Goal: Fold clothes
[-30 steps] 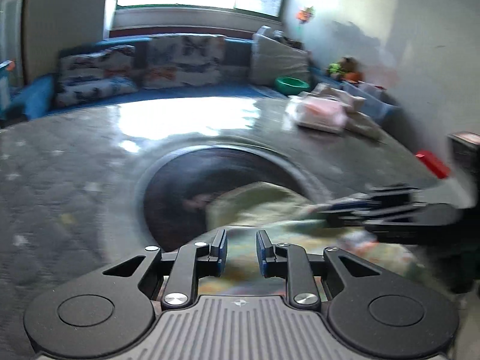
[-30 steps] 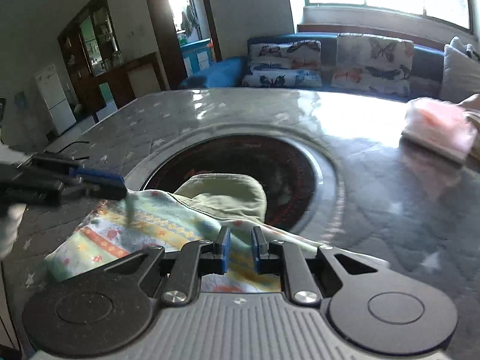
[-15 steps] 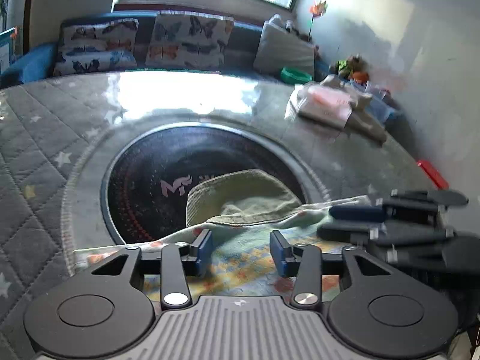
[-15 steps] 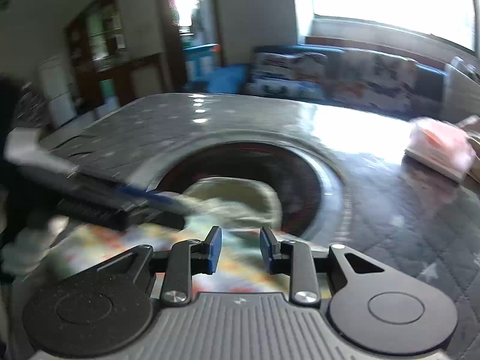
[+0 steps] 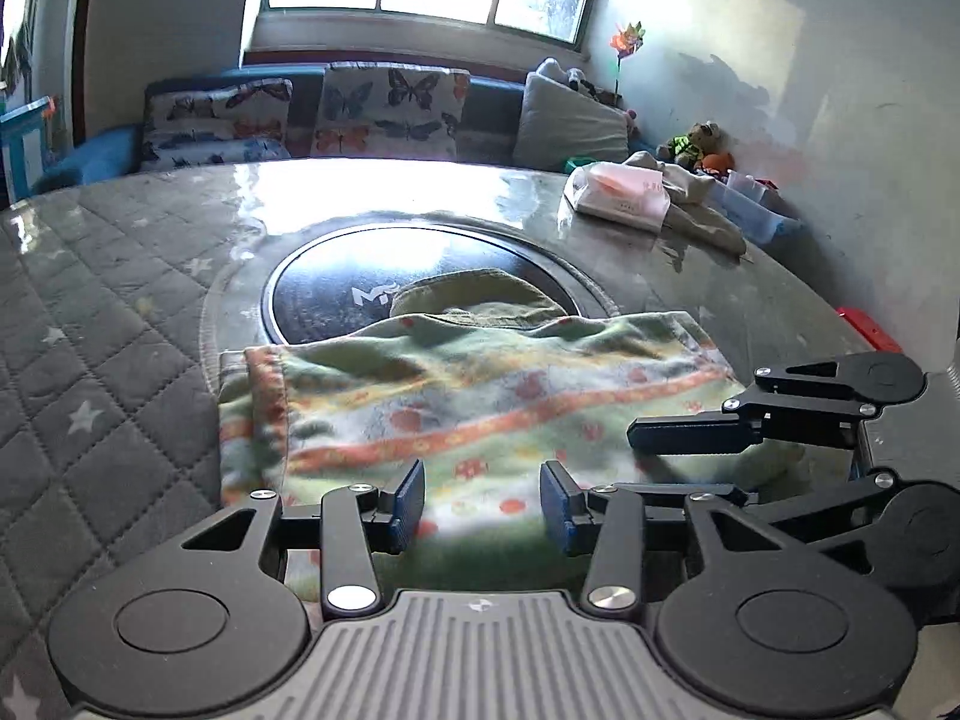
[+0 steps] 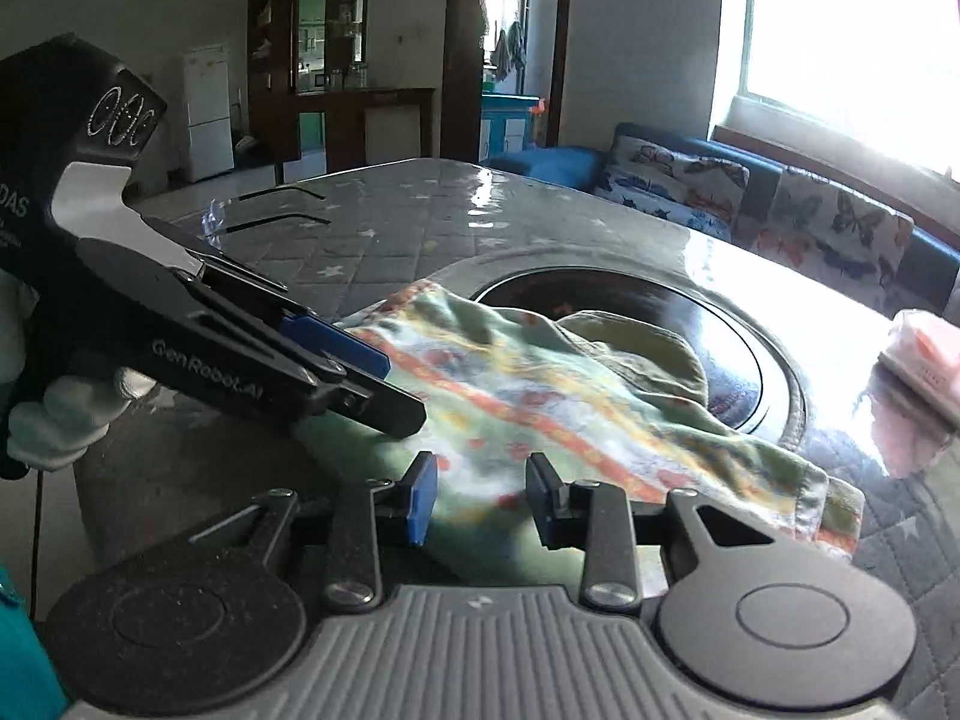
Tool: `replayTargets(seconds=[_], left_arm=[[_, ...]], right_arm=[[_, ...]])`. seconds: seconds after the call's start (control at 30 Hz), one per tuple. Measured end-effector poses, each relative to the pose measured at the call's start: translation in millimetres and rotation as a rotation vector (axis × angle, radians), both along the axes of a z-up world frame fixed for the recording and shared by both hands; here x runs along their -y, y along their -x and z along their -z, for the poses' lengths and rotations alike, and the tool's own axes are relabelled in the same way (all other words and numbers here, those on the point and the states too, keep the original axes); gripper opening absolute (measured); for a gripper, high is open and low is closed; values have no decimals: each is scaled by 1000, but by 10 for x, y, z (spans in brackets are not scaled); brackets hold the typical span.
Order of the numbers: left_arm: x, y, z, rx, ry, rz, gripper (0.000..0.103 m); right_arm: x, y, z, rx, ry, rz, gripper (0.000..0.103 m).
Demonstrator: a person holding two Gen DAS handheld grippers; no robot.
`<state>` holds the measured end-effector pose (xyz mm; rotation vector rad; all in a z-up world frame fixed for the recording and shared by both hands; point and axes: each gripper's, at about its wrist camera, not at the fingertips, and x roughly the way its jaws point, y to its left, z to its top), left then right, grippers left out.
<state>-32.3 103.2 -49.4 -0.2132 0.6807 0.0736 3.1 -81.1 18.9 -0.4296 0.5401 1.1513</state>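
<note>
A green garment [image 5: 480, 402] with orange stripes and red dots lies folded on the table, with an olive-green part [image 5: 480, 300] sticking out at its far edge. My left gripper [image 5: 483, 504] is open over the garment's near edge, nothing between its fingers. My right gripper [image 5: 654, 462] reaches in from the right, over the cloth's right corner. In the right wrist view the right gripper [image 6: 483, 498] is open above the garment [image 6: 570, 408]. The left gripper [image 6: 396, 387], held by a white-gloved hand [image 6: 60, 414], comes in from the left over the cloth's edge.
The garment partly covers a dark round inset [image 5: 336, 294] in the quilted table top [image 5: 108, 312]. A pink packet [image 5: 618, 195] and a beige cloth [image 5: 702, 216] sit at the far right. A red object [image 5: 864, 324] lies by the right edge. Glasses [image 6: 270, 207] lie far left.
Both grippers, shut on the garment a second ago, have opened and let it go. The garment now lies spread flat, and both grippers have drawn back to its near edge.
</note>
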Motion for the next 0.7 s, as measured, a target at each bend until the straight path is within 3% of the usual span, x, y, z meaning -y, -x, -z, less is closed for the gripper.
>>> replayTargets(seconds=[0.37, 0.47, 0.7], left_arm=[[-71, 152, 87, -4, 19, -72, 52], [-105, 180, 55, 0, 38, -80, 55], [-189, 185, 44, -12, 100, -85, 56]], right_arm=[[241, -120, 53, -107, -46, 103, 33], [348, -171, -8, -107, -66, 133, 39], [609, -465, 66, -143, -62, 286, 41]])
